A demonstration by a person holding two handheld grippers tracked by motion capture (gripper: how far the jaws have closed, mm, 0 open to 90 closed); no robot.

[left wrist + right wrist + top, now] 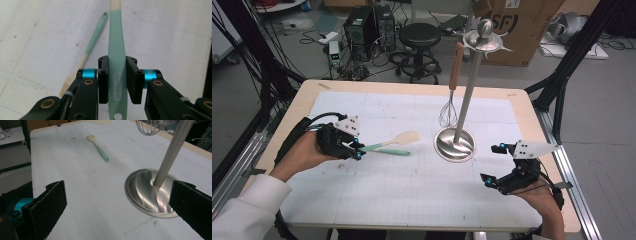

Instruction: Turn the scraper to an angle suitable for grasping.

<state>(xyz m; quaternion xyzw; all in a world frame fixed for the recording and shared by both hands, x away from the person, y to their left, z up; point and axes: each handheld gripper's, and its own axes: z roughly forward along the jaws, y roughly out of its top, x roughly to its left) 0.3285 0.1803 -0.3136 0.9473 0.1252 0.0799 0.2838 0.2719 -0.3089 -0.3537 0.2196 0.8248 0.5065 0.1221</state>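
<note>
Spatula (394,140): mint-green handle, cream blade, roughly level, lifted off the bench toward its left edge, handle clamped in left claw (357,150), blade pointing right.

I am working in a lab or test workshop: my pale wooden tabletop (522,107) sits inside a black metal frame (569,60), with 2 black computer towers (371,25), tangled cables (242,45), a black round stool (419,37) and a brown cardboard box (522,30) on the grey floor.

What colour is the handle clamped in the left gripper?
Mint green handle, clearest in the left gripper view.
</note>
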